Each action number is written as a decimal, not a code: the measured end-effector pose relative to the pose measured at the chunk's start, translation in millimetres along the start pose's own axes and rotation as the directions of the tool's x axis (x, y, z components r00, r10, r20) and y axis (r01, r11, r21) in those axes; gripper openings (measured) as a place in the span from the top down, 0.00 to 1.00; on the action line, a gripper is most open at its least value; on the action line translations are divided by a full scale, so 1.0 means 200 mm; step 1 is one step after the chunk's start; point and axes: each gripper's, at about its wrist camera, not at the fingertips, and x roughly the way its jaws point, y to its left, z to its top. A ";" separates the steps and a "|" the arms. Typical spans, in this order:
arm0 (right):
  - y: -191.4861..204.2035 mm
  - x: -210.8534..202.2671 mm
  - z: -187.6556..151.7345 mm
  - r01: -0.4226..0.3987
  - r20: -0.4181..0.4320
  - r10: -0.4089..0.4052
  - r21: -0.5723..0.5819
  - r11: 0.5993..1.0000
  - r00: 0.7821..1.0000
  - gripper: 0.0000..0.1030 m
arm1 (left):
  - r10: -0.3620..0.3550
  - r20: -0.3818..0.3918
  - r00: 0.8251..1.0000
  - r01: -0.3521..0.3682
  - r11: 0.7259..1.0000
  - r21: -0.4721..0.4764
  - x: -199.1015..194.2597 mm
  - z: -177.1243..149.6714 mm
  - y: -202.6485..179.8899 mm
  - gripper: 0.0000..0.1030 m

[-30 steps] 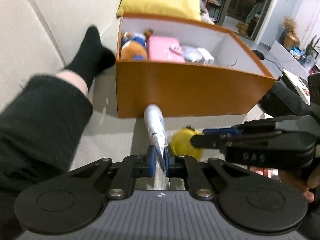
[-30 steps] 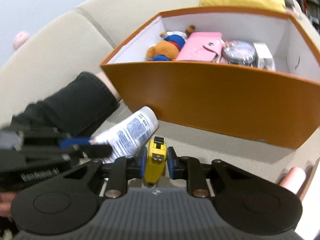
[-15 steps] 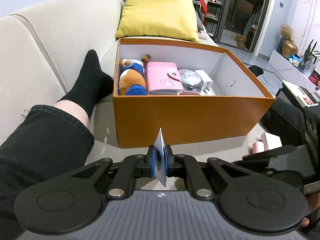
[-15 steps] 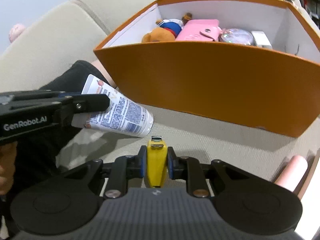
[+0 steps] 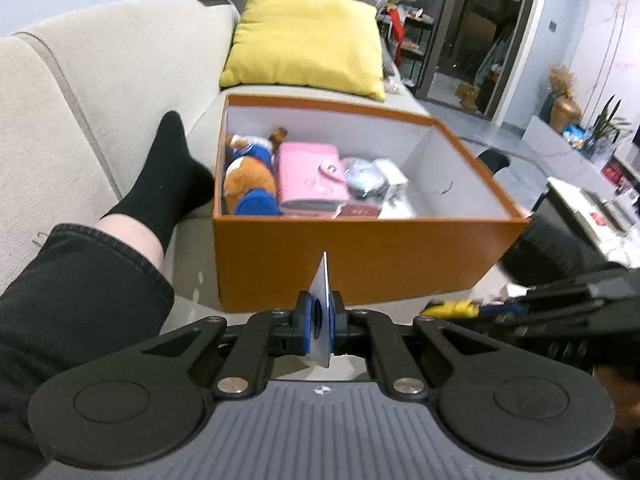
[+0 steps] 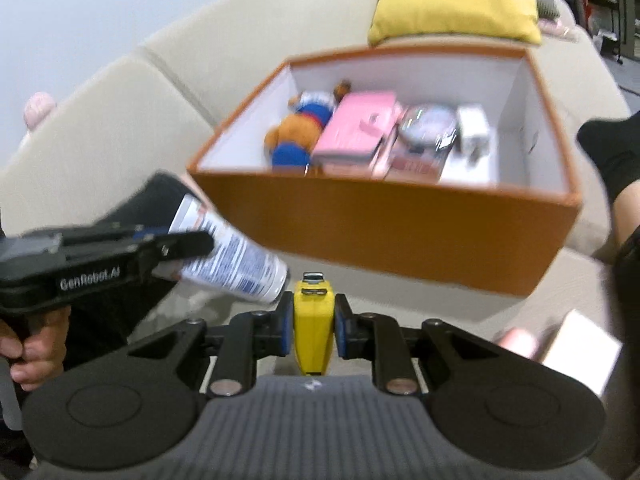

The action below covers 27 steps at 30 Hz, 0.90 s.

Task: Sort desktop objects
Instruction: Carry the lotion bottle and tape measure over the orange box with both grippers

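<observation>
Left hand-held gripper [image 5: 320, 318] clamps a white tube [image 6: 230, 258], right hand-held gripper [image 6: 314, 322] a yellow tape measure [image 6: 314, 326] (both before the orange box [image 5: 360, 260]).

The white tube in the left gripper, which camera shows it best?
The right wrist view: it shows the white tube side-on, printed body and round end, pinched at its flat end by the left gripper. The left wrist view shows only the flat crimped end edge-on between the blue pads, in front of the orange box.
</observation>
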 end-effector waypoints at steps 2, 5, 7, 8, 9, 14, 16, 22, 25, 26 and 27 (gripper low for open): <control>-0.01 -0.10 0.06 -0.011 0.032 0.011 -0.003 1.000 0.999 0.80 | -0.029 0.017 0.999 0.029 1.000 0.005 -0.05 0.03 -0.02 0.92; -0.03 -0.21 0.16 -0.011 0.071 0.012 -0.015 1.000 0.997 0.80 | -0.086 0.048 0.995 0.085 0.996 0.024 -0.14 0.10 -0.05 0.92; -0.06 -0.25 0.24 0.005 0.078 -0.004 -0.016 1.000 0.997 0.80 | -0.114 0.070 0.991 0.111 0.993 0.044 -0.18 0.16 -0.08 0.92; -0.07 -0.26 0.28 0.015 0.073 -0.014 -0.012 1.000 0.997 0.80 | -0.127 0.079 0.989 0.123 0.991 0.053 -0.20 0.21 -0.09 0.92; -0.09 -0.25 0.33 0.032 0.063 -0.031 -0.005 0.999 0.998 0.80 | -0.137 0.085 0.987 0.132 0.989 0.063 -0.20 0.24 -0.10 0.92; -0.24 -0.11 0.54 0.142 -0.010 -0.142 0.026 0.990 0.990 0.80 | -0.142 0.122 0.982 0.126 0.983 0.132 -0.17 0.44 -0.18 0.92; -0.30 -0.01 0.61 0.175 -0.062 -0.173 0.040 0.984 0.983 0.80 | -0.132 0.114 0.985 0.115 0.983 0.141 -0.10 0.51 -0.20 0.92; -0.38 0.30 0.72 0.243 -0.197 -0.237 0.004 0.970 0.951 0.80 | -0.117 0.050 0.992 0.110 0.985 0.130 0.16 0.58 -0.20 0.92; -0.43 0.43 0.76 0.254 -0.256 -0.246 -0.003 0.967 0.935 0.80 | -0.134 0.017 0.991 0.131 0.986 0.106 0.27 0.58 -0.16 0.92; -0.45 0.46 0.77 0.258 -0.269 -0.247 0.004 0.966 0.931 0.80 | -0.137 0.009 0.991 0.135 0.986 0.102 0.30 0.58 -0.15 0.92; -0.46 0.49 0.78 0.261 -0.280 -0.249 0.004 0.965 0.927 0.80 | -0.140 0.003 0.990 0.139 0.985 0.101 0.33 0.58 -0.14 0.92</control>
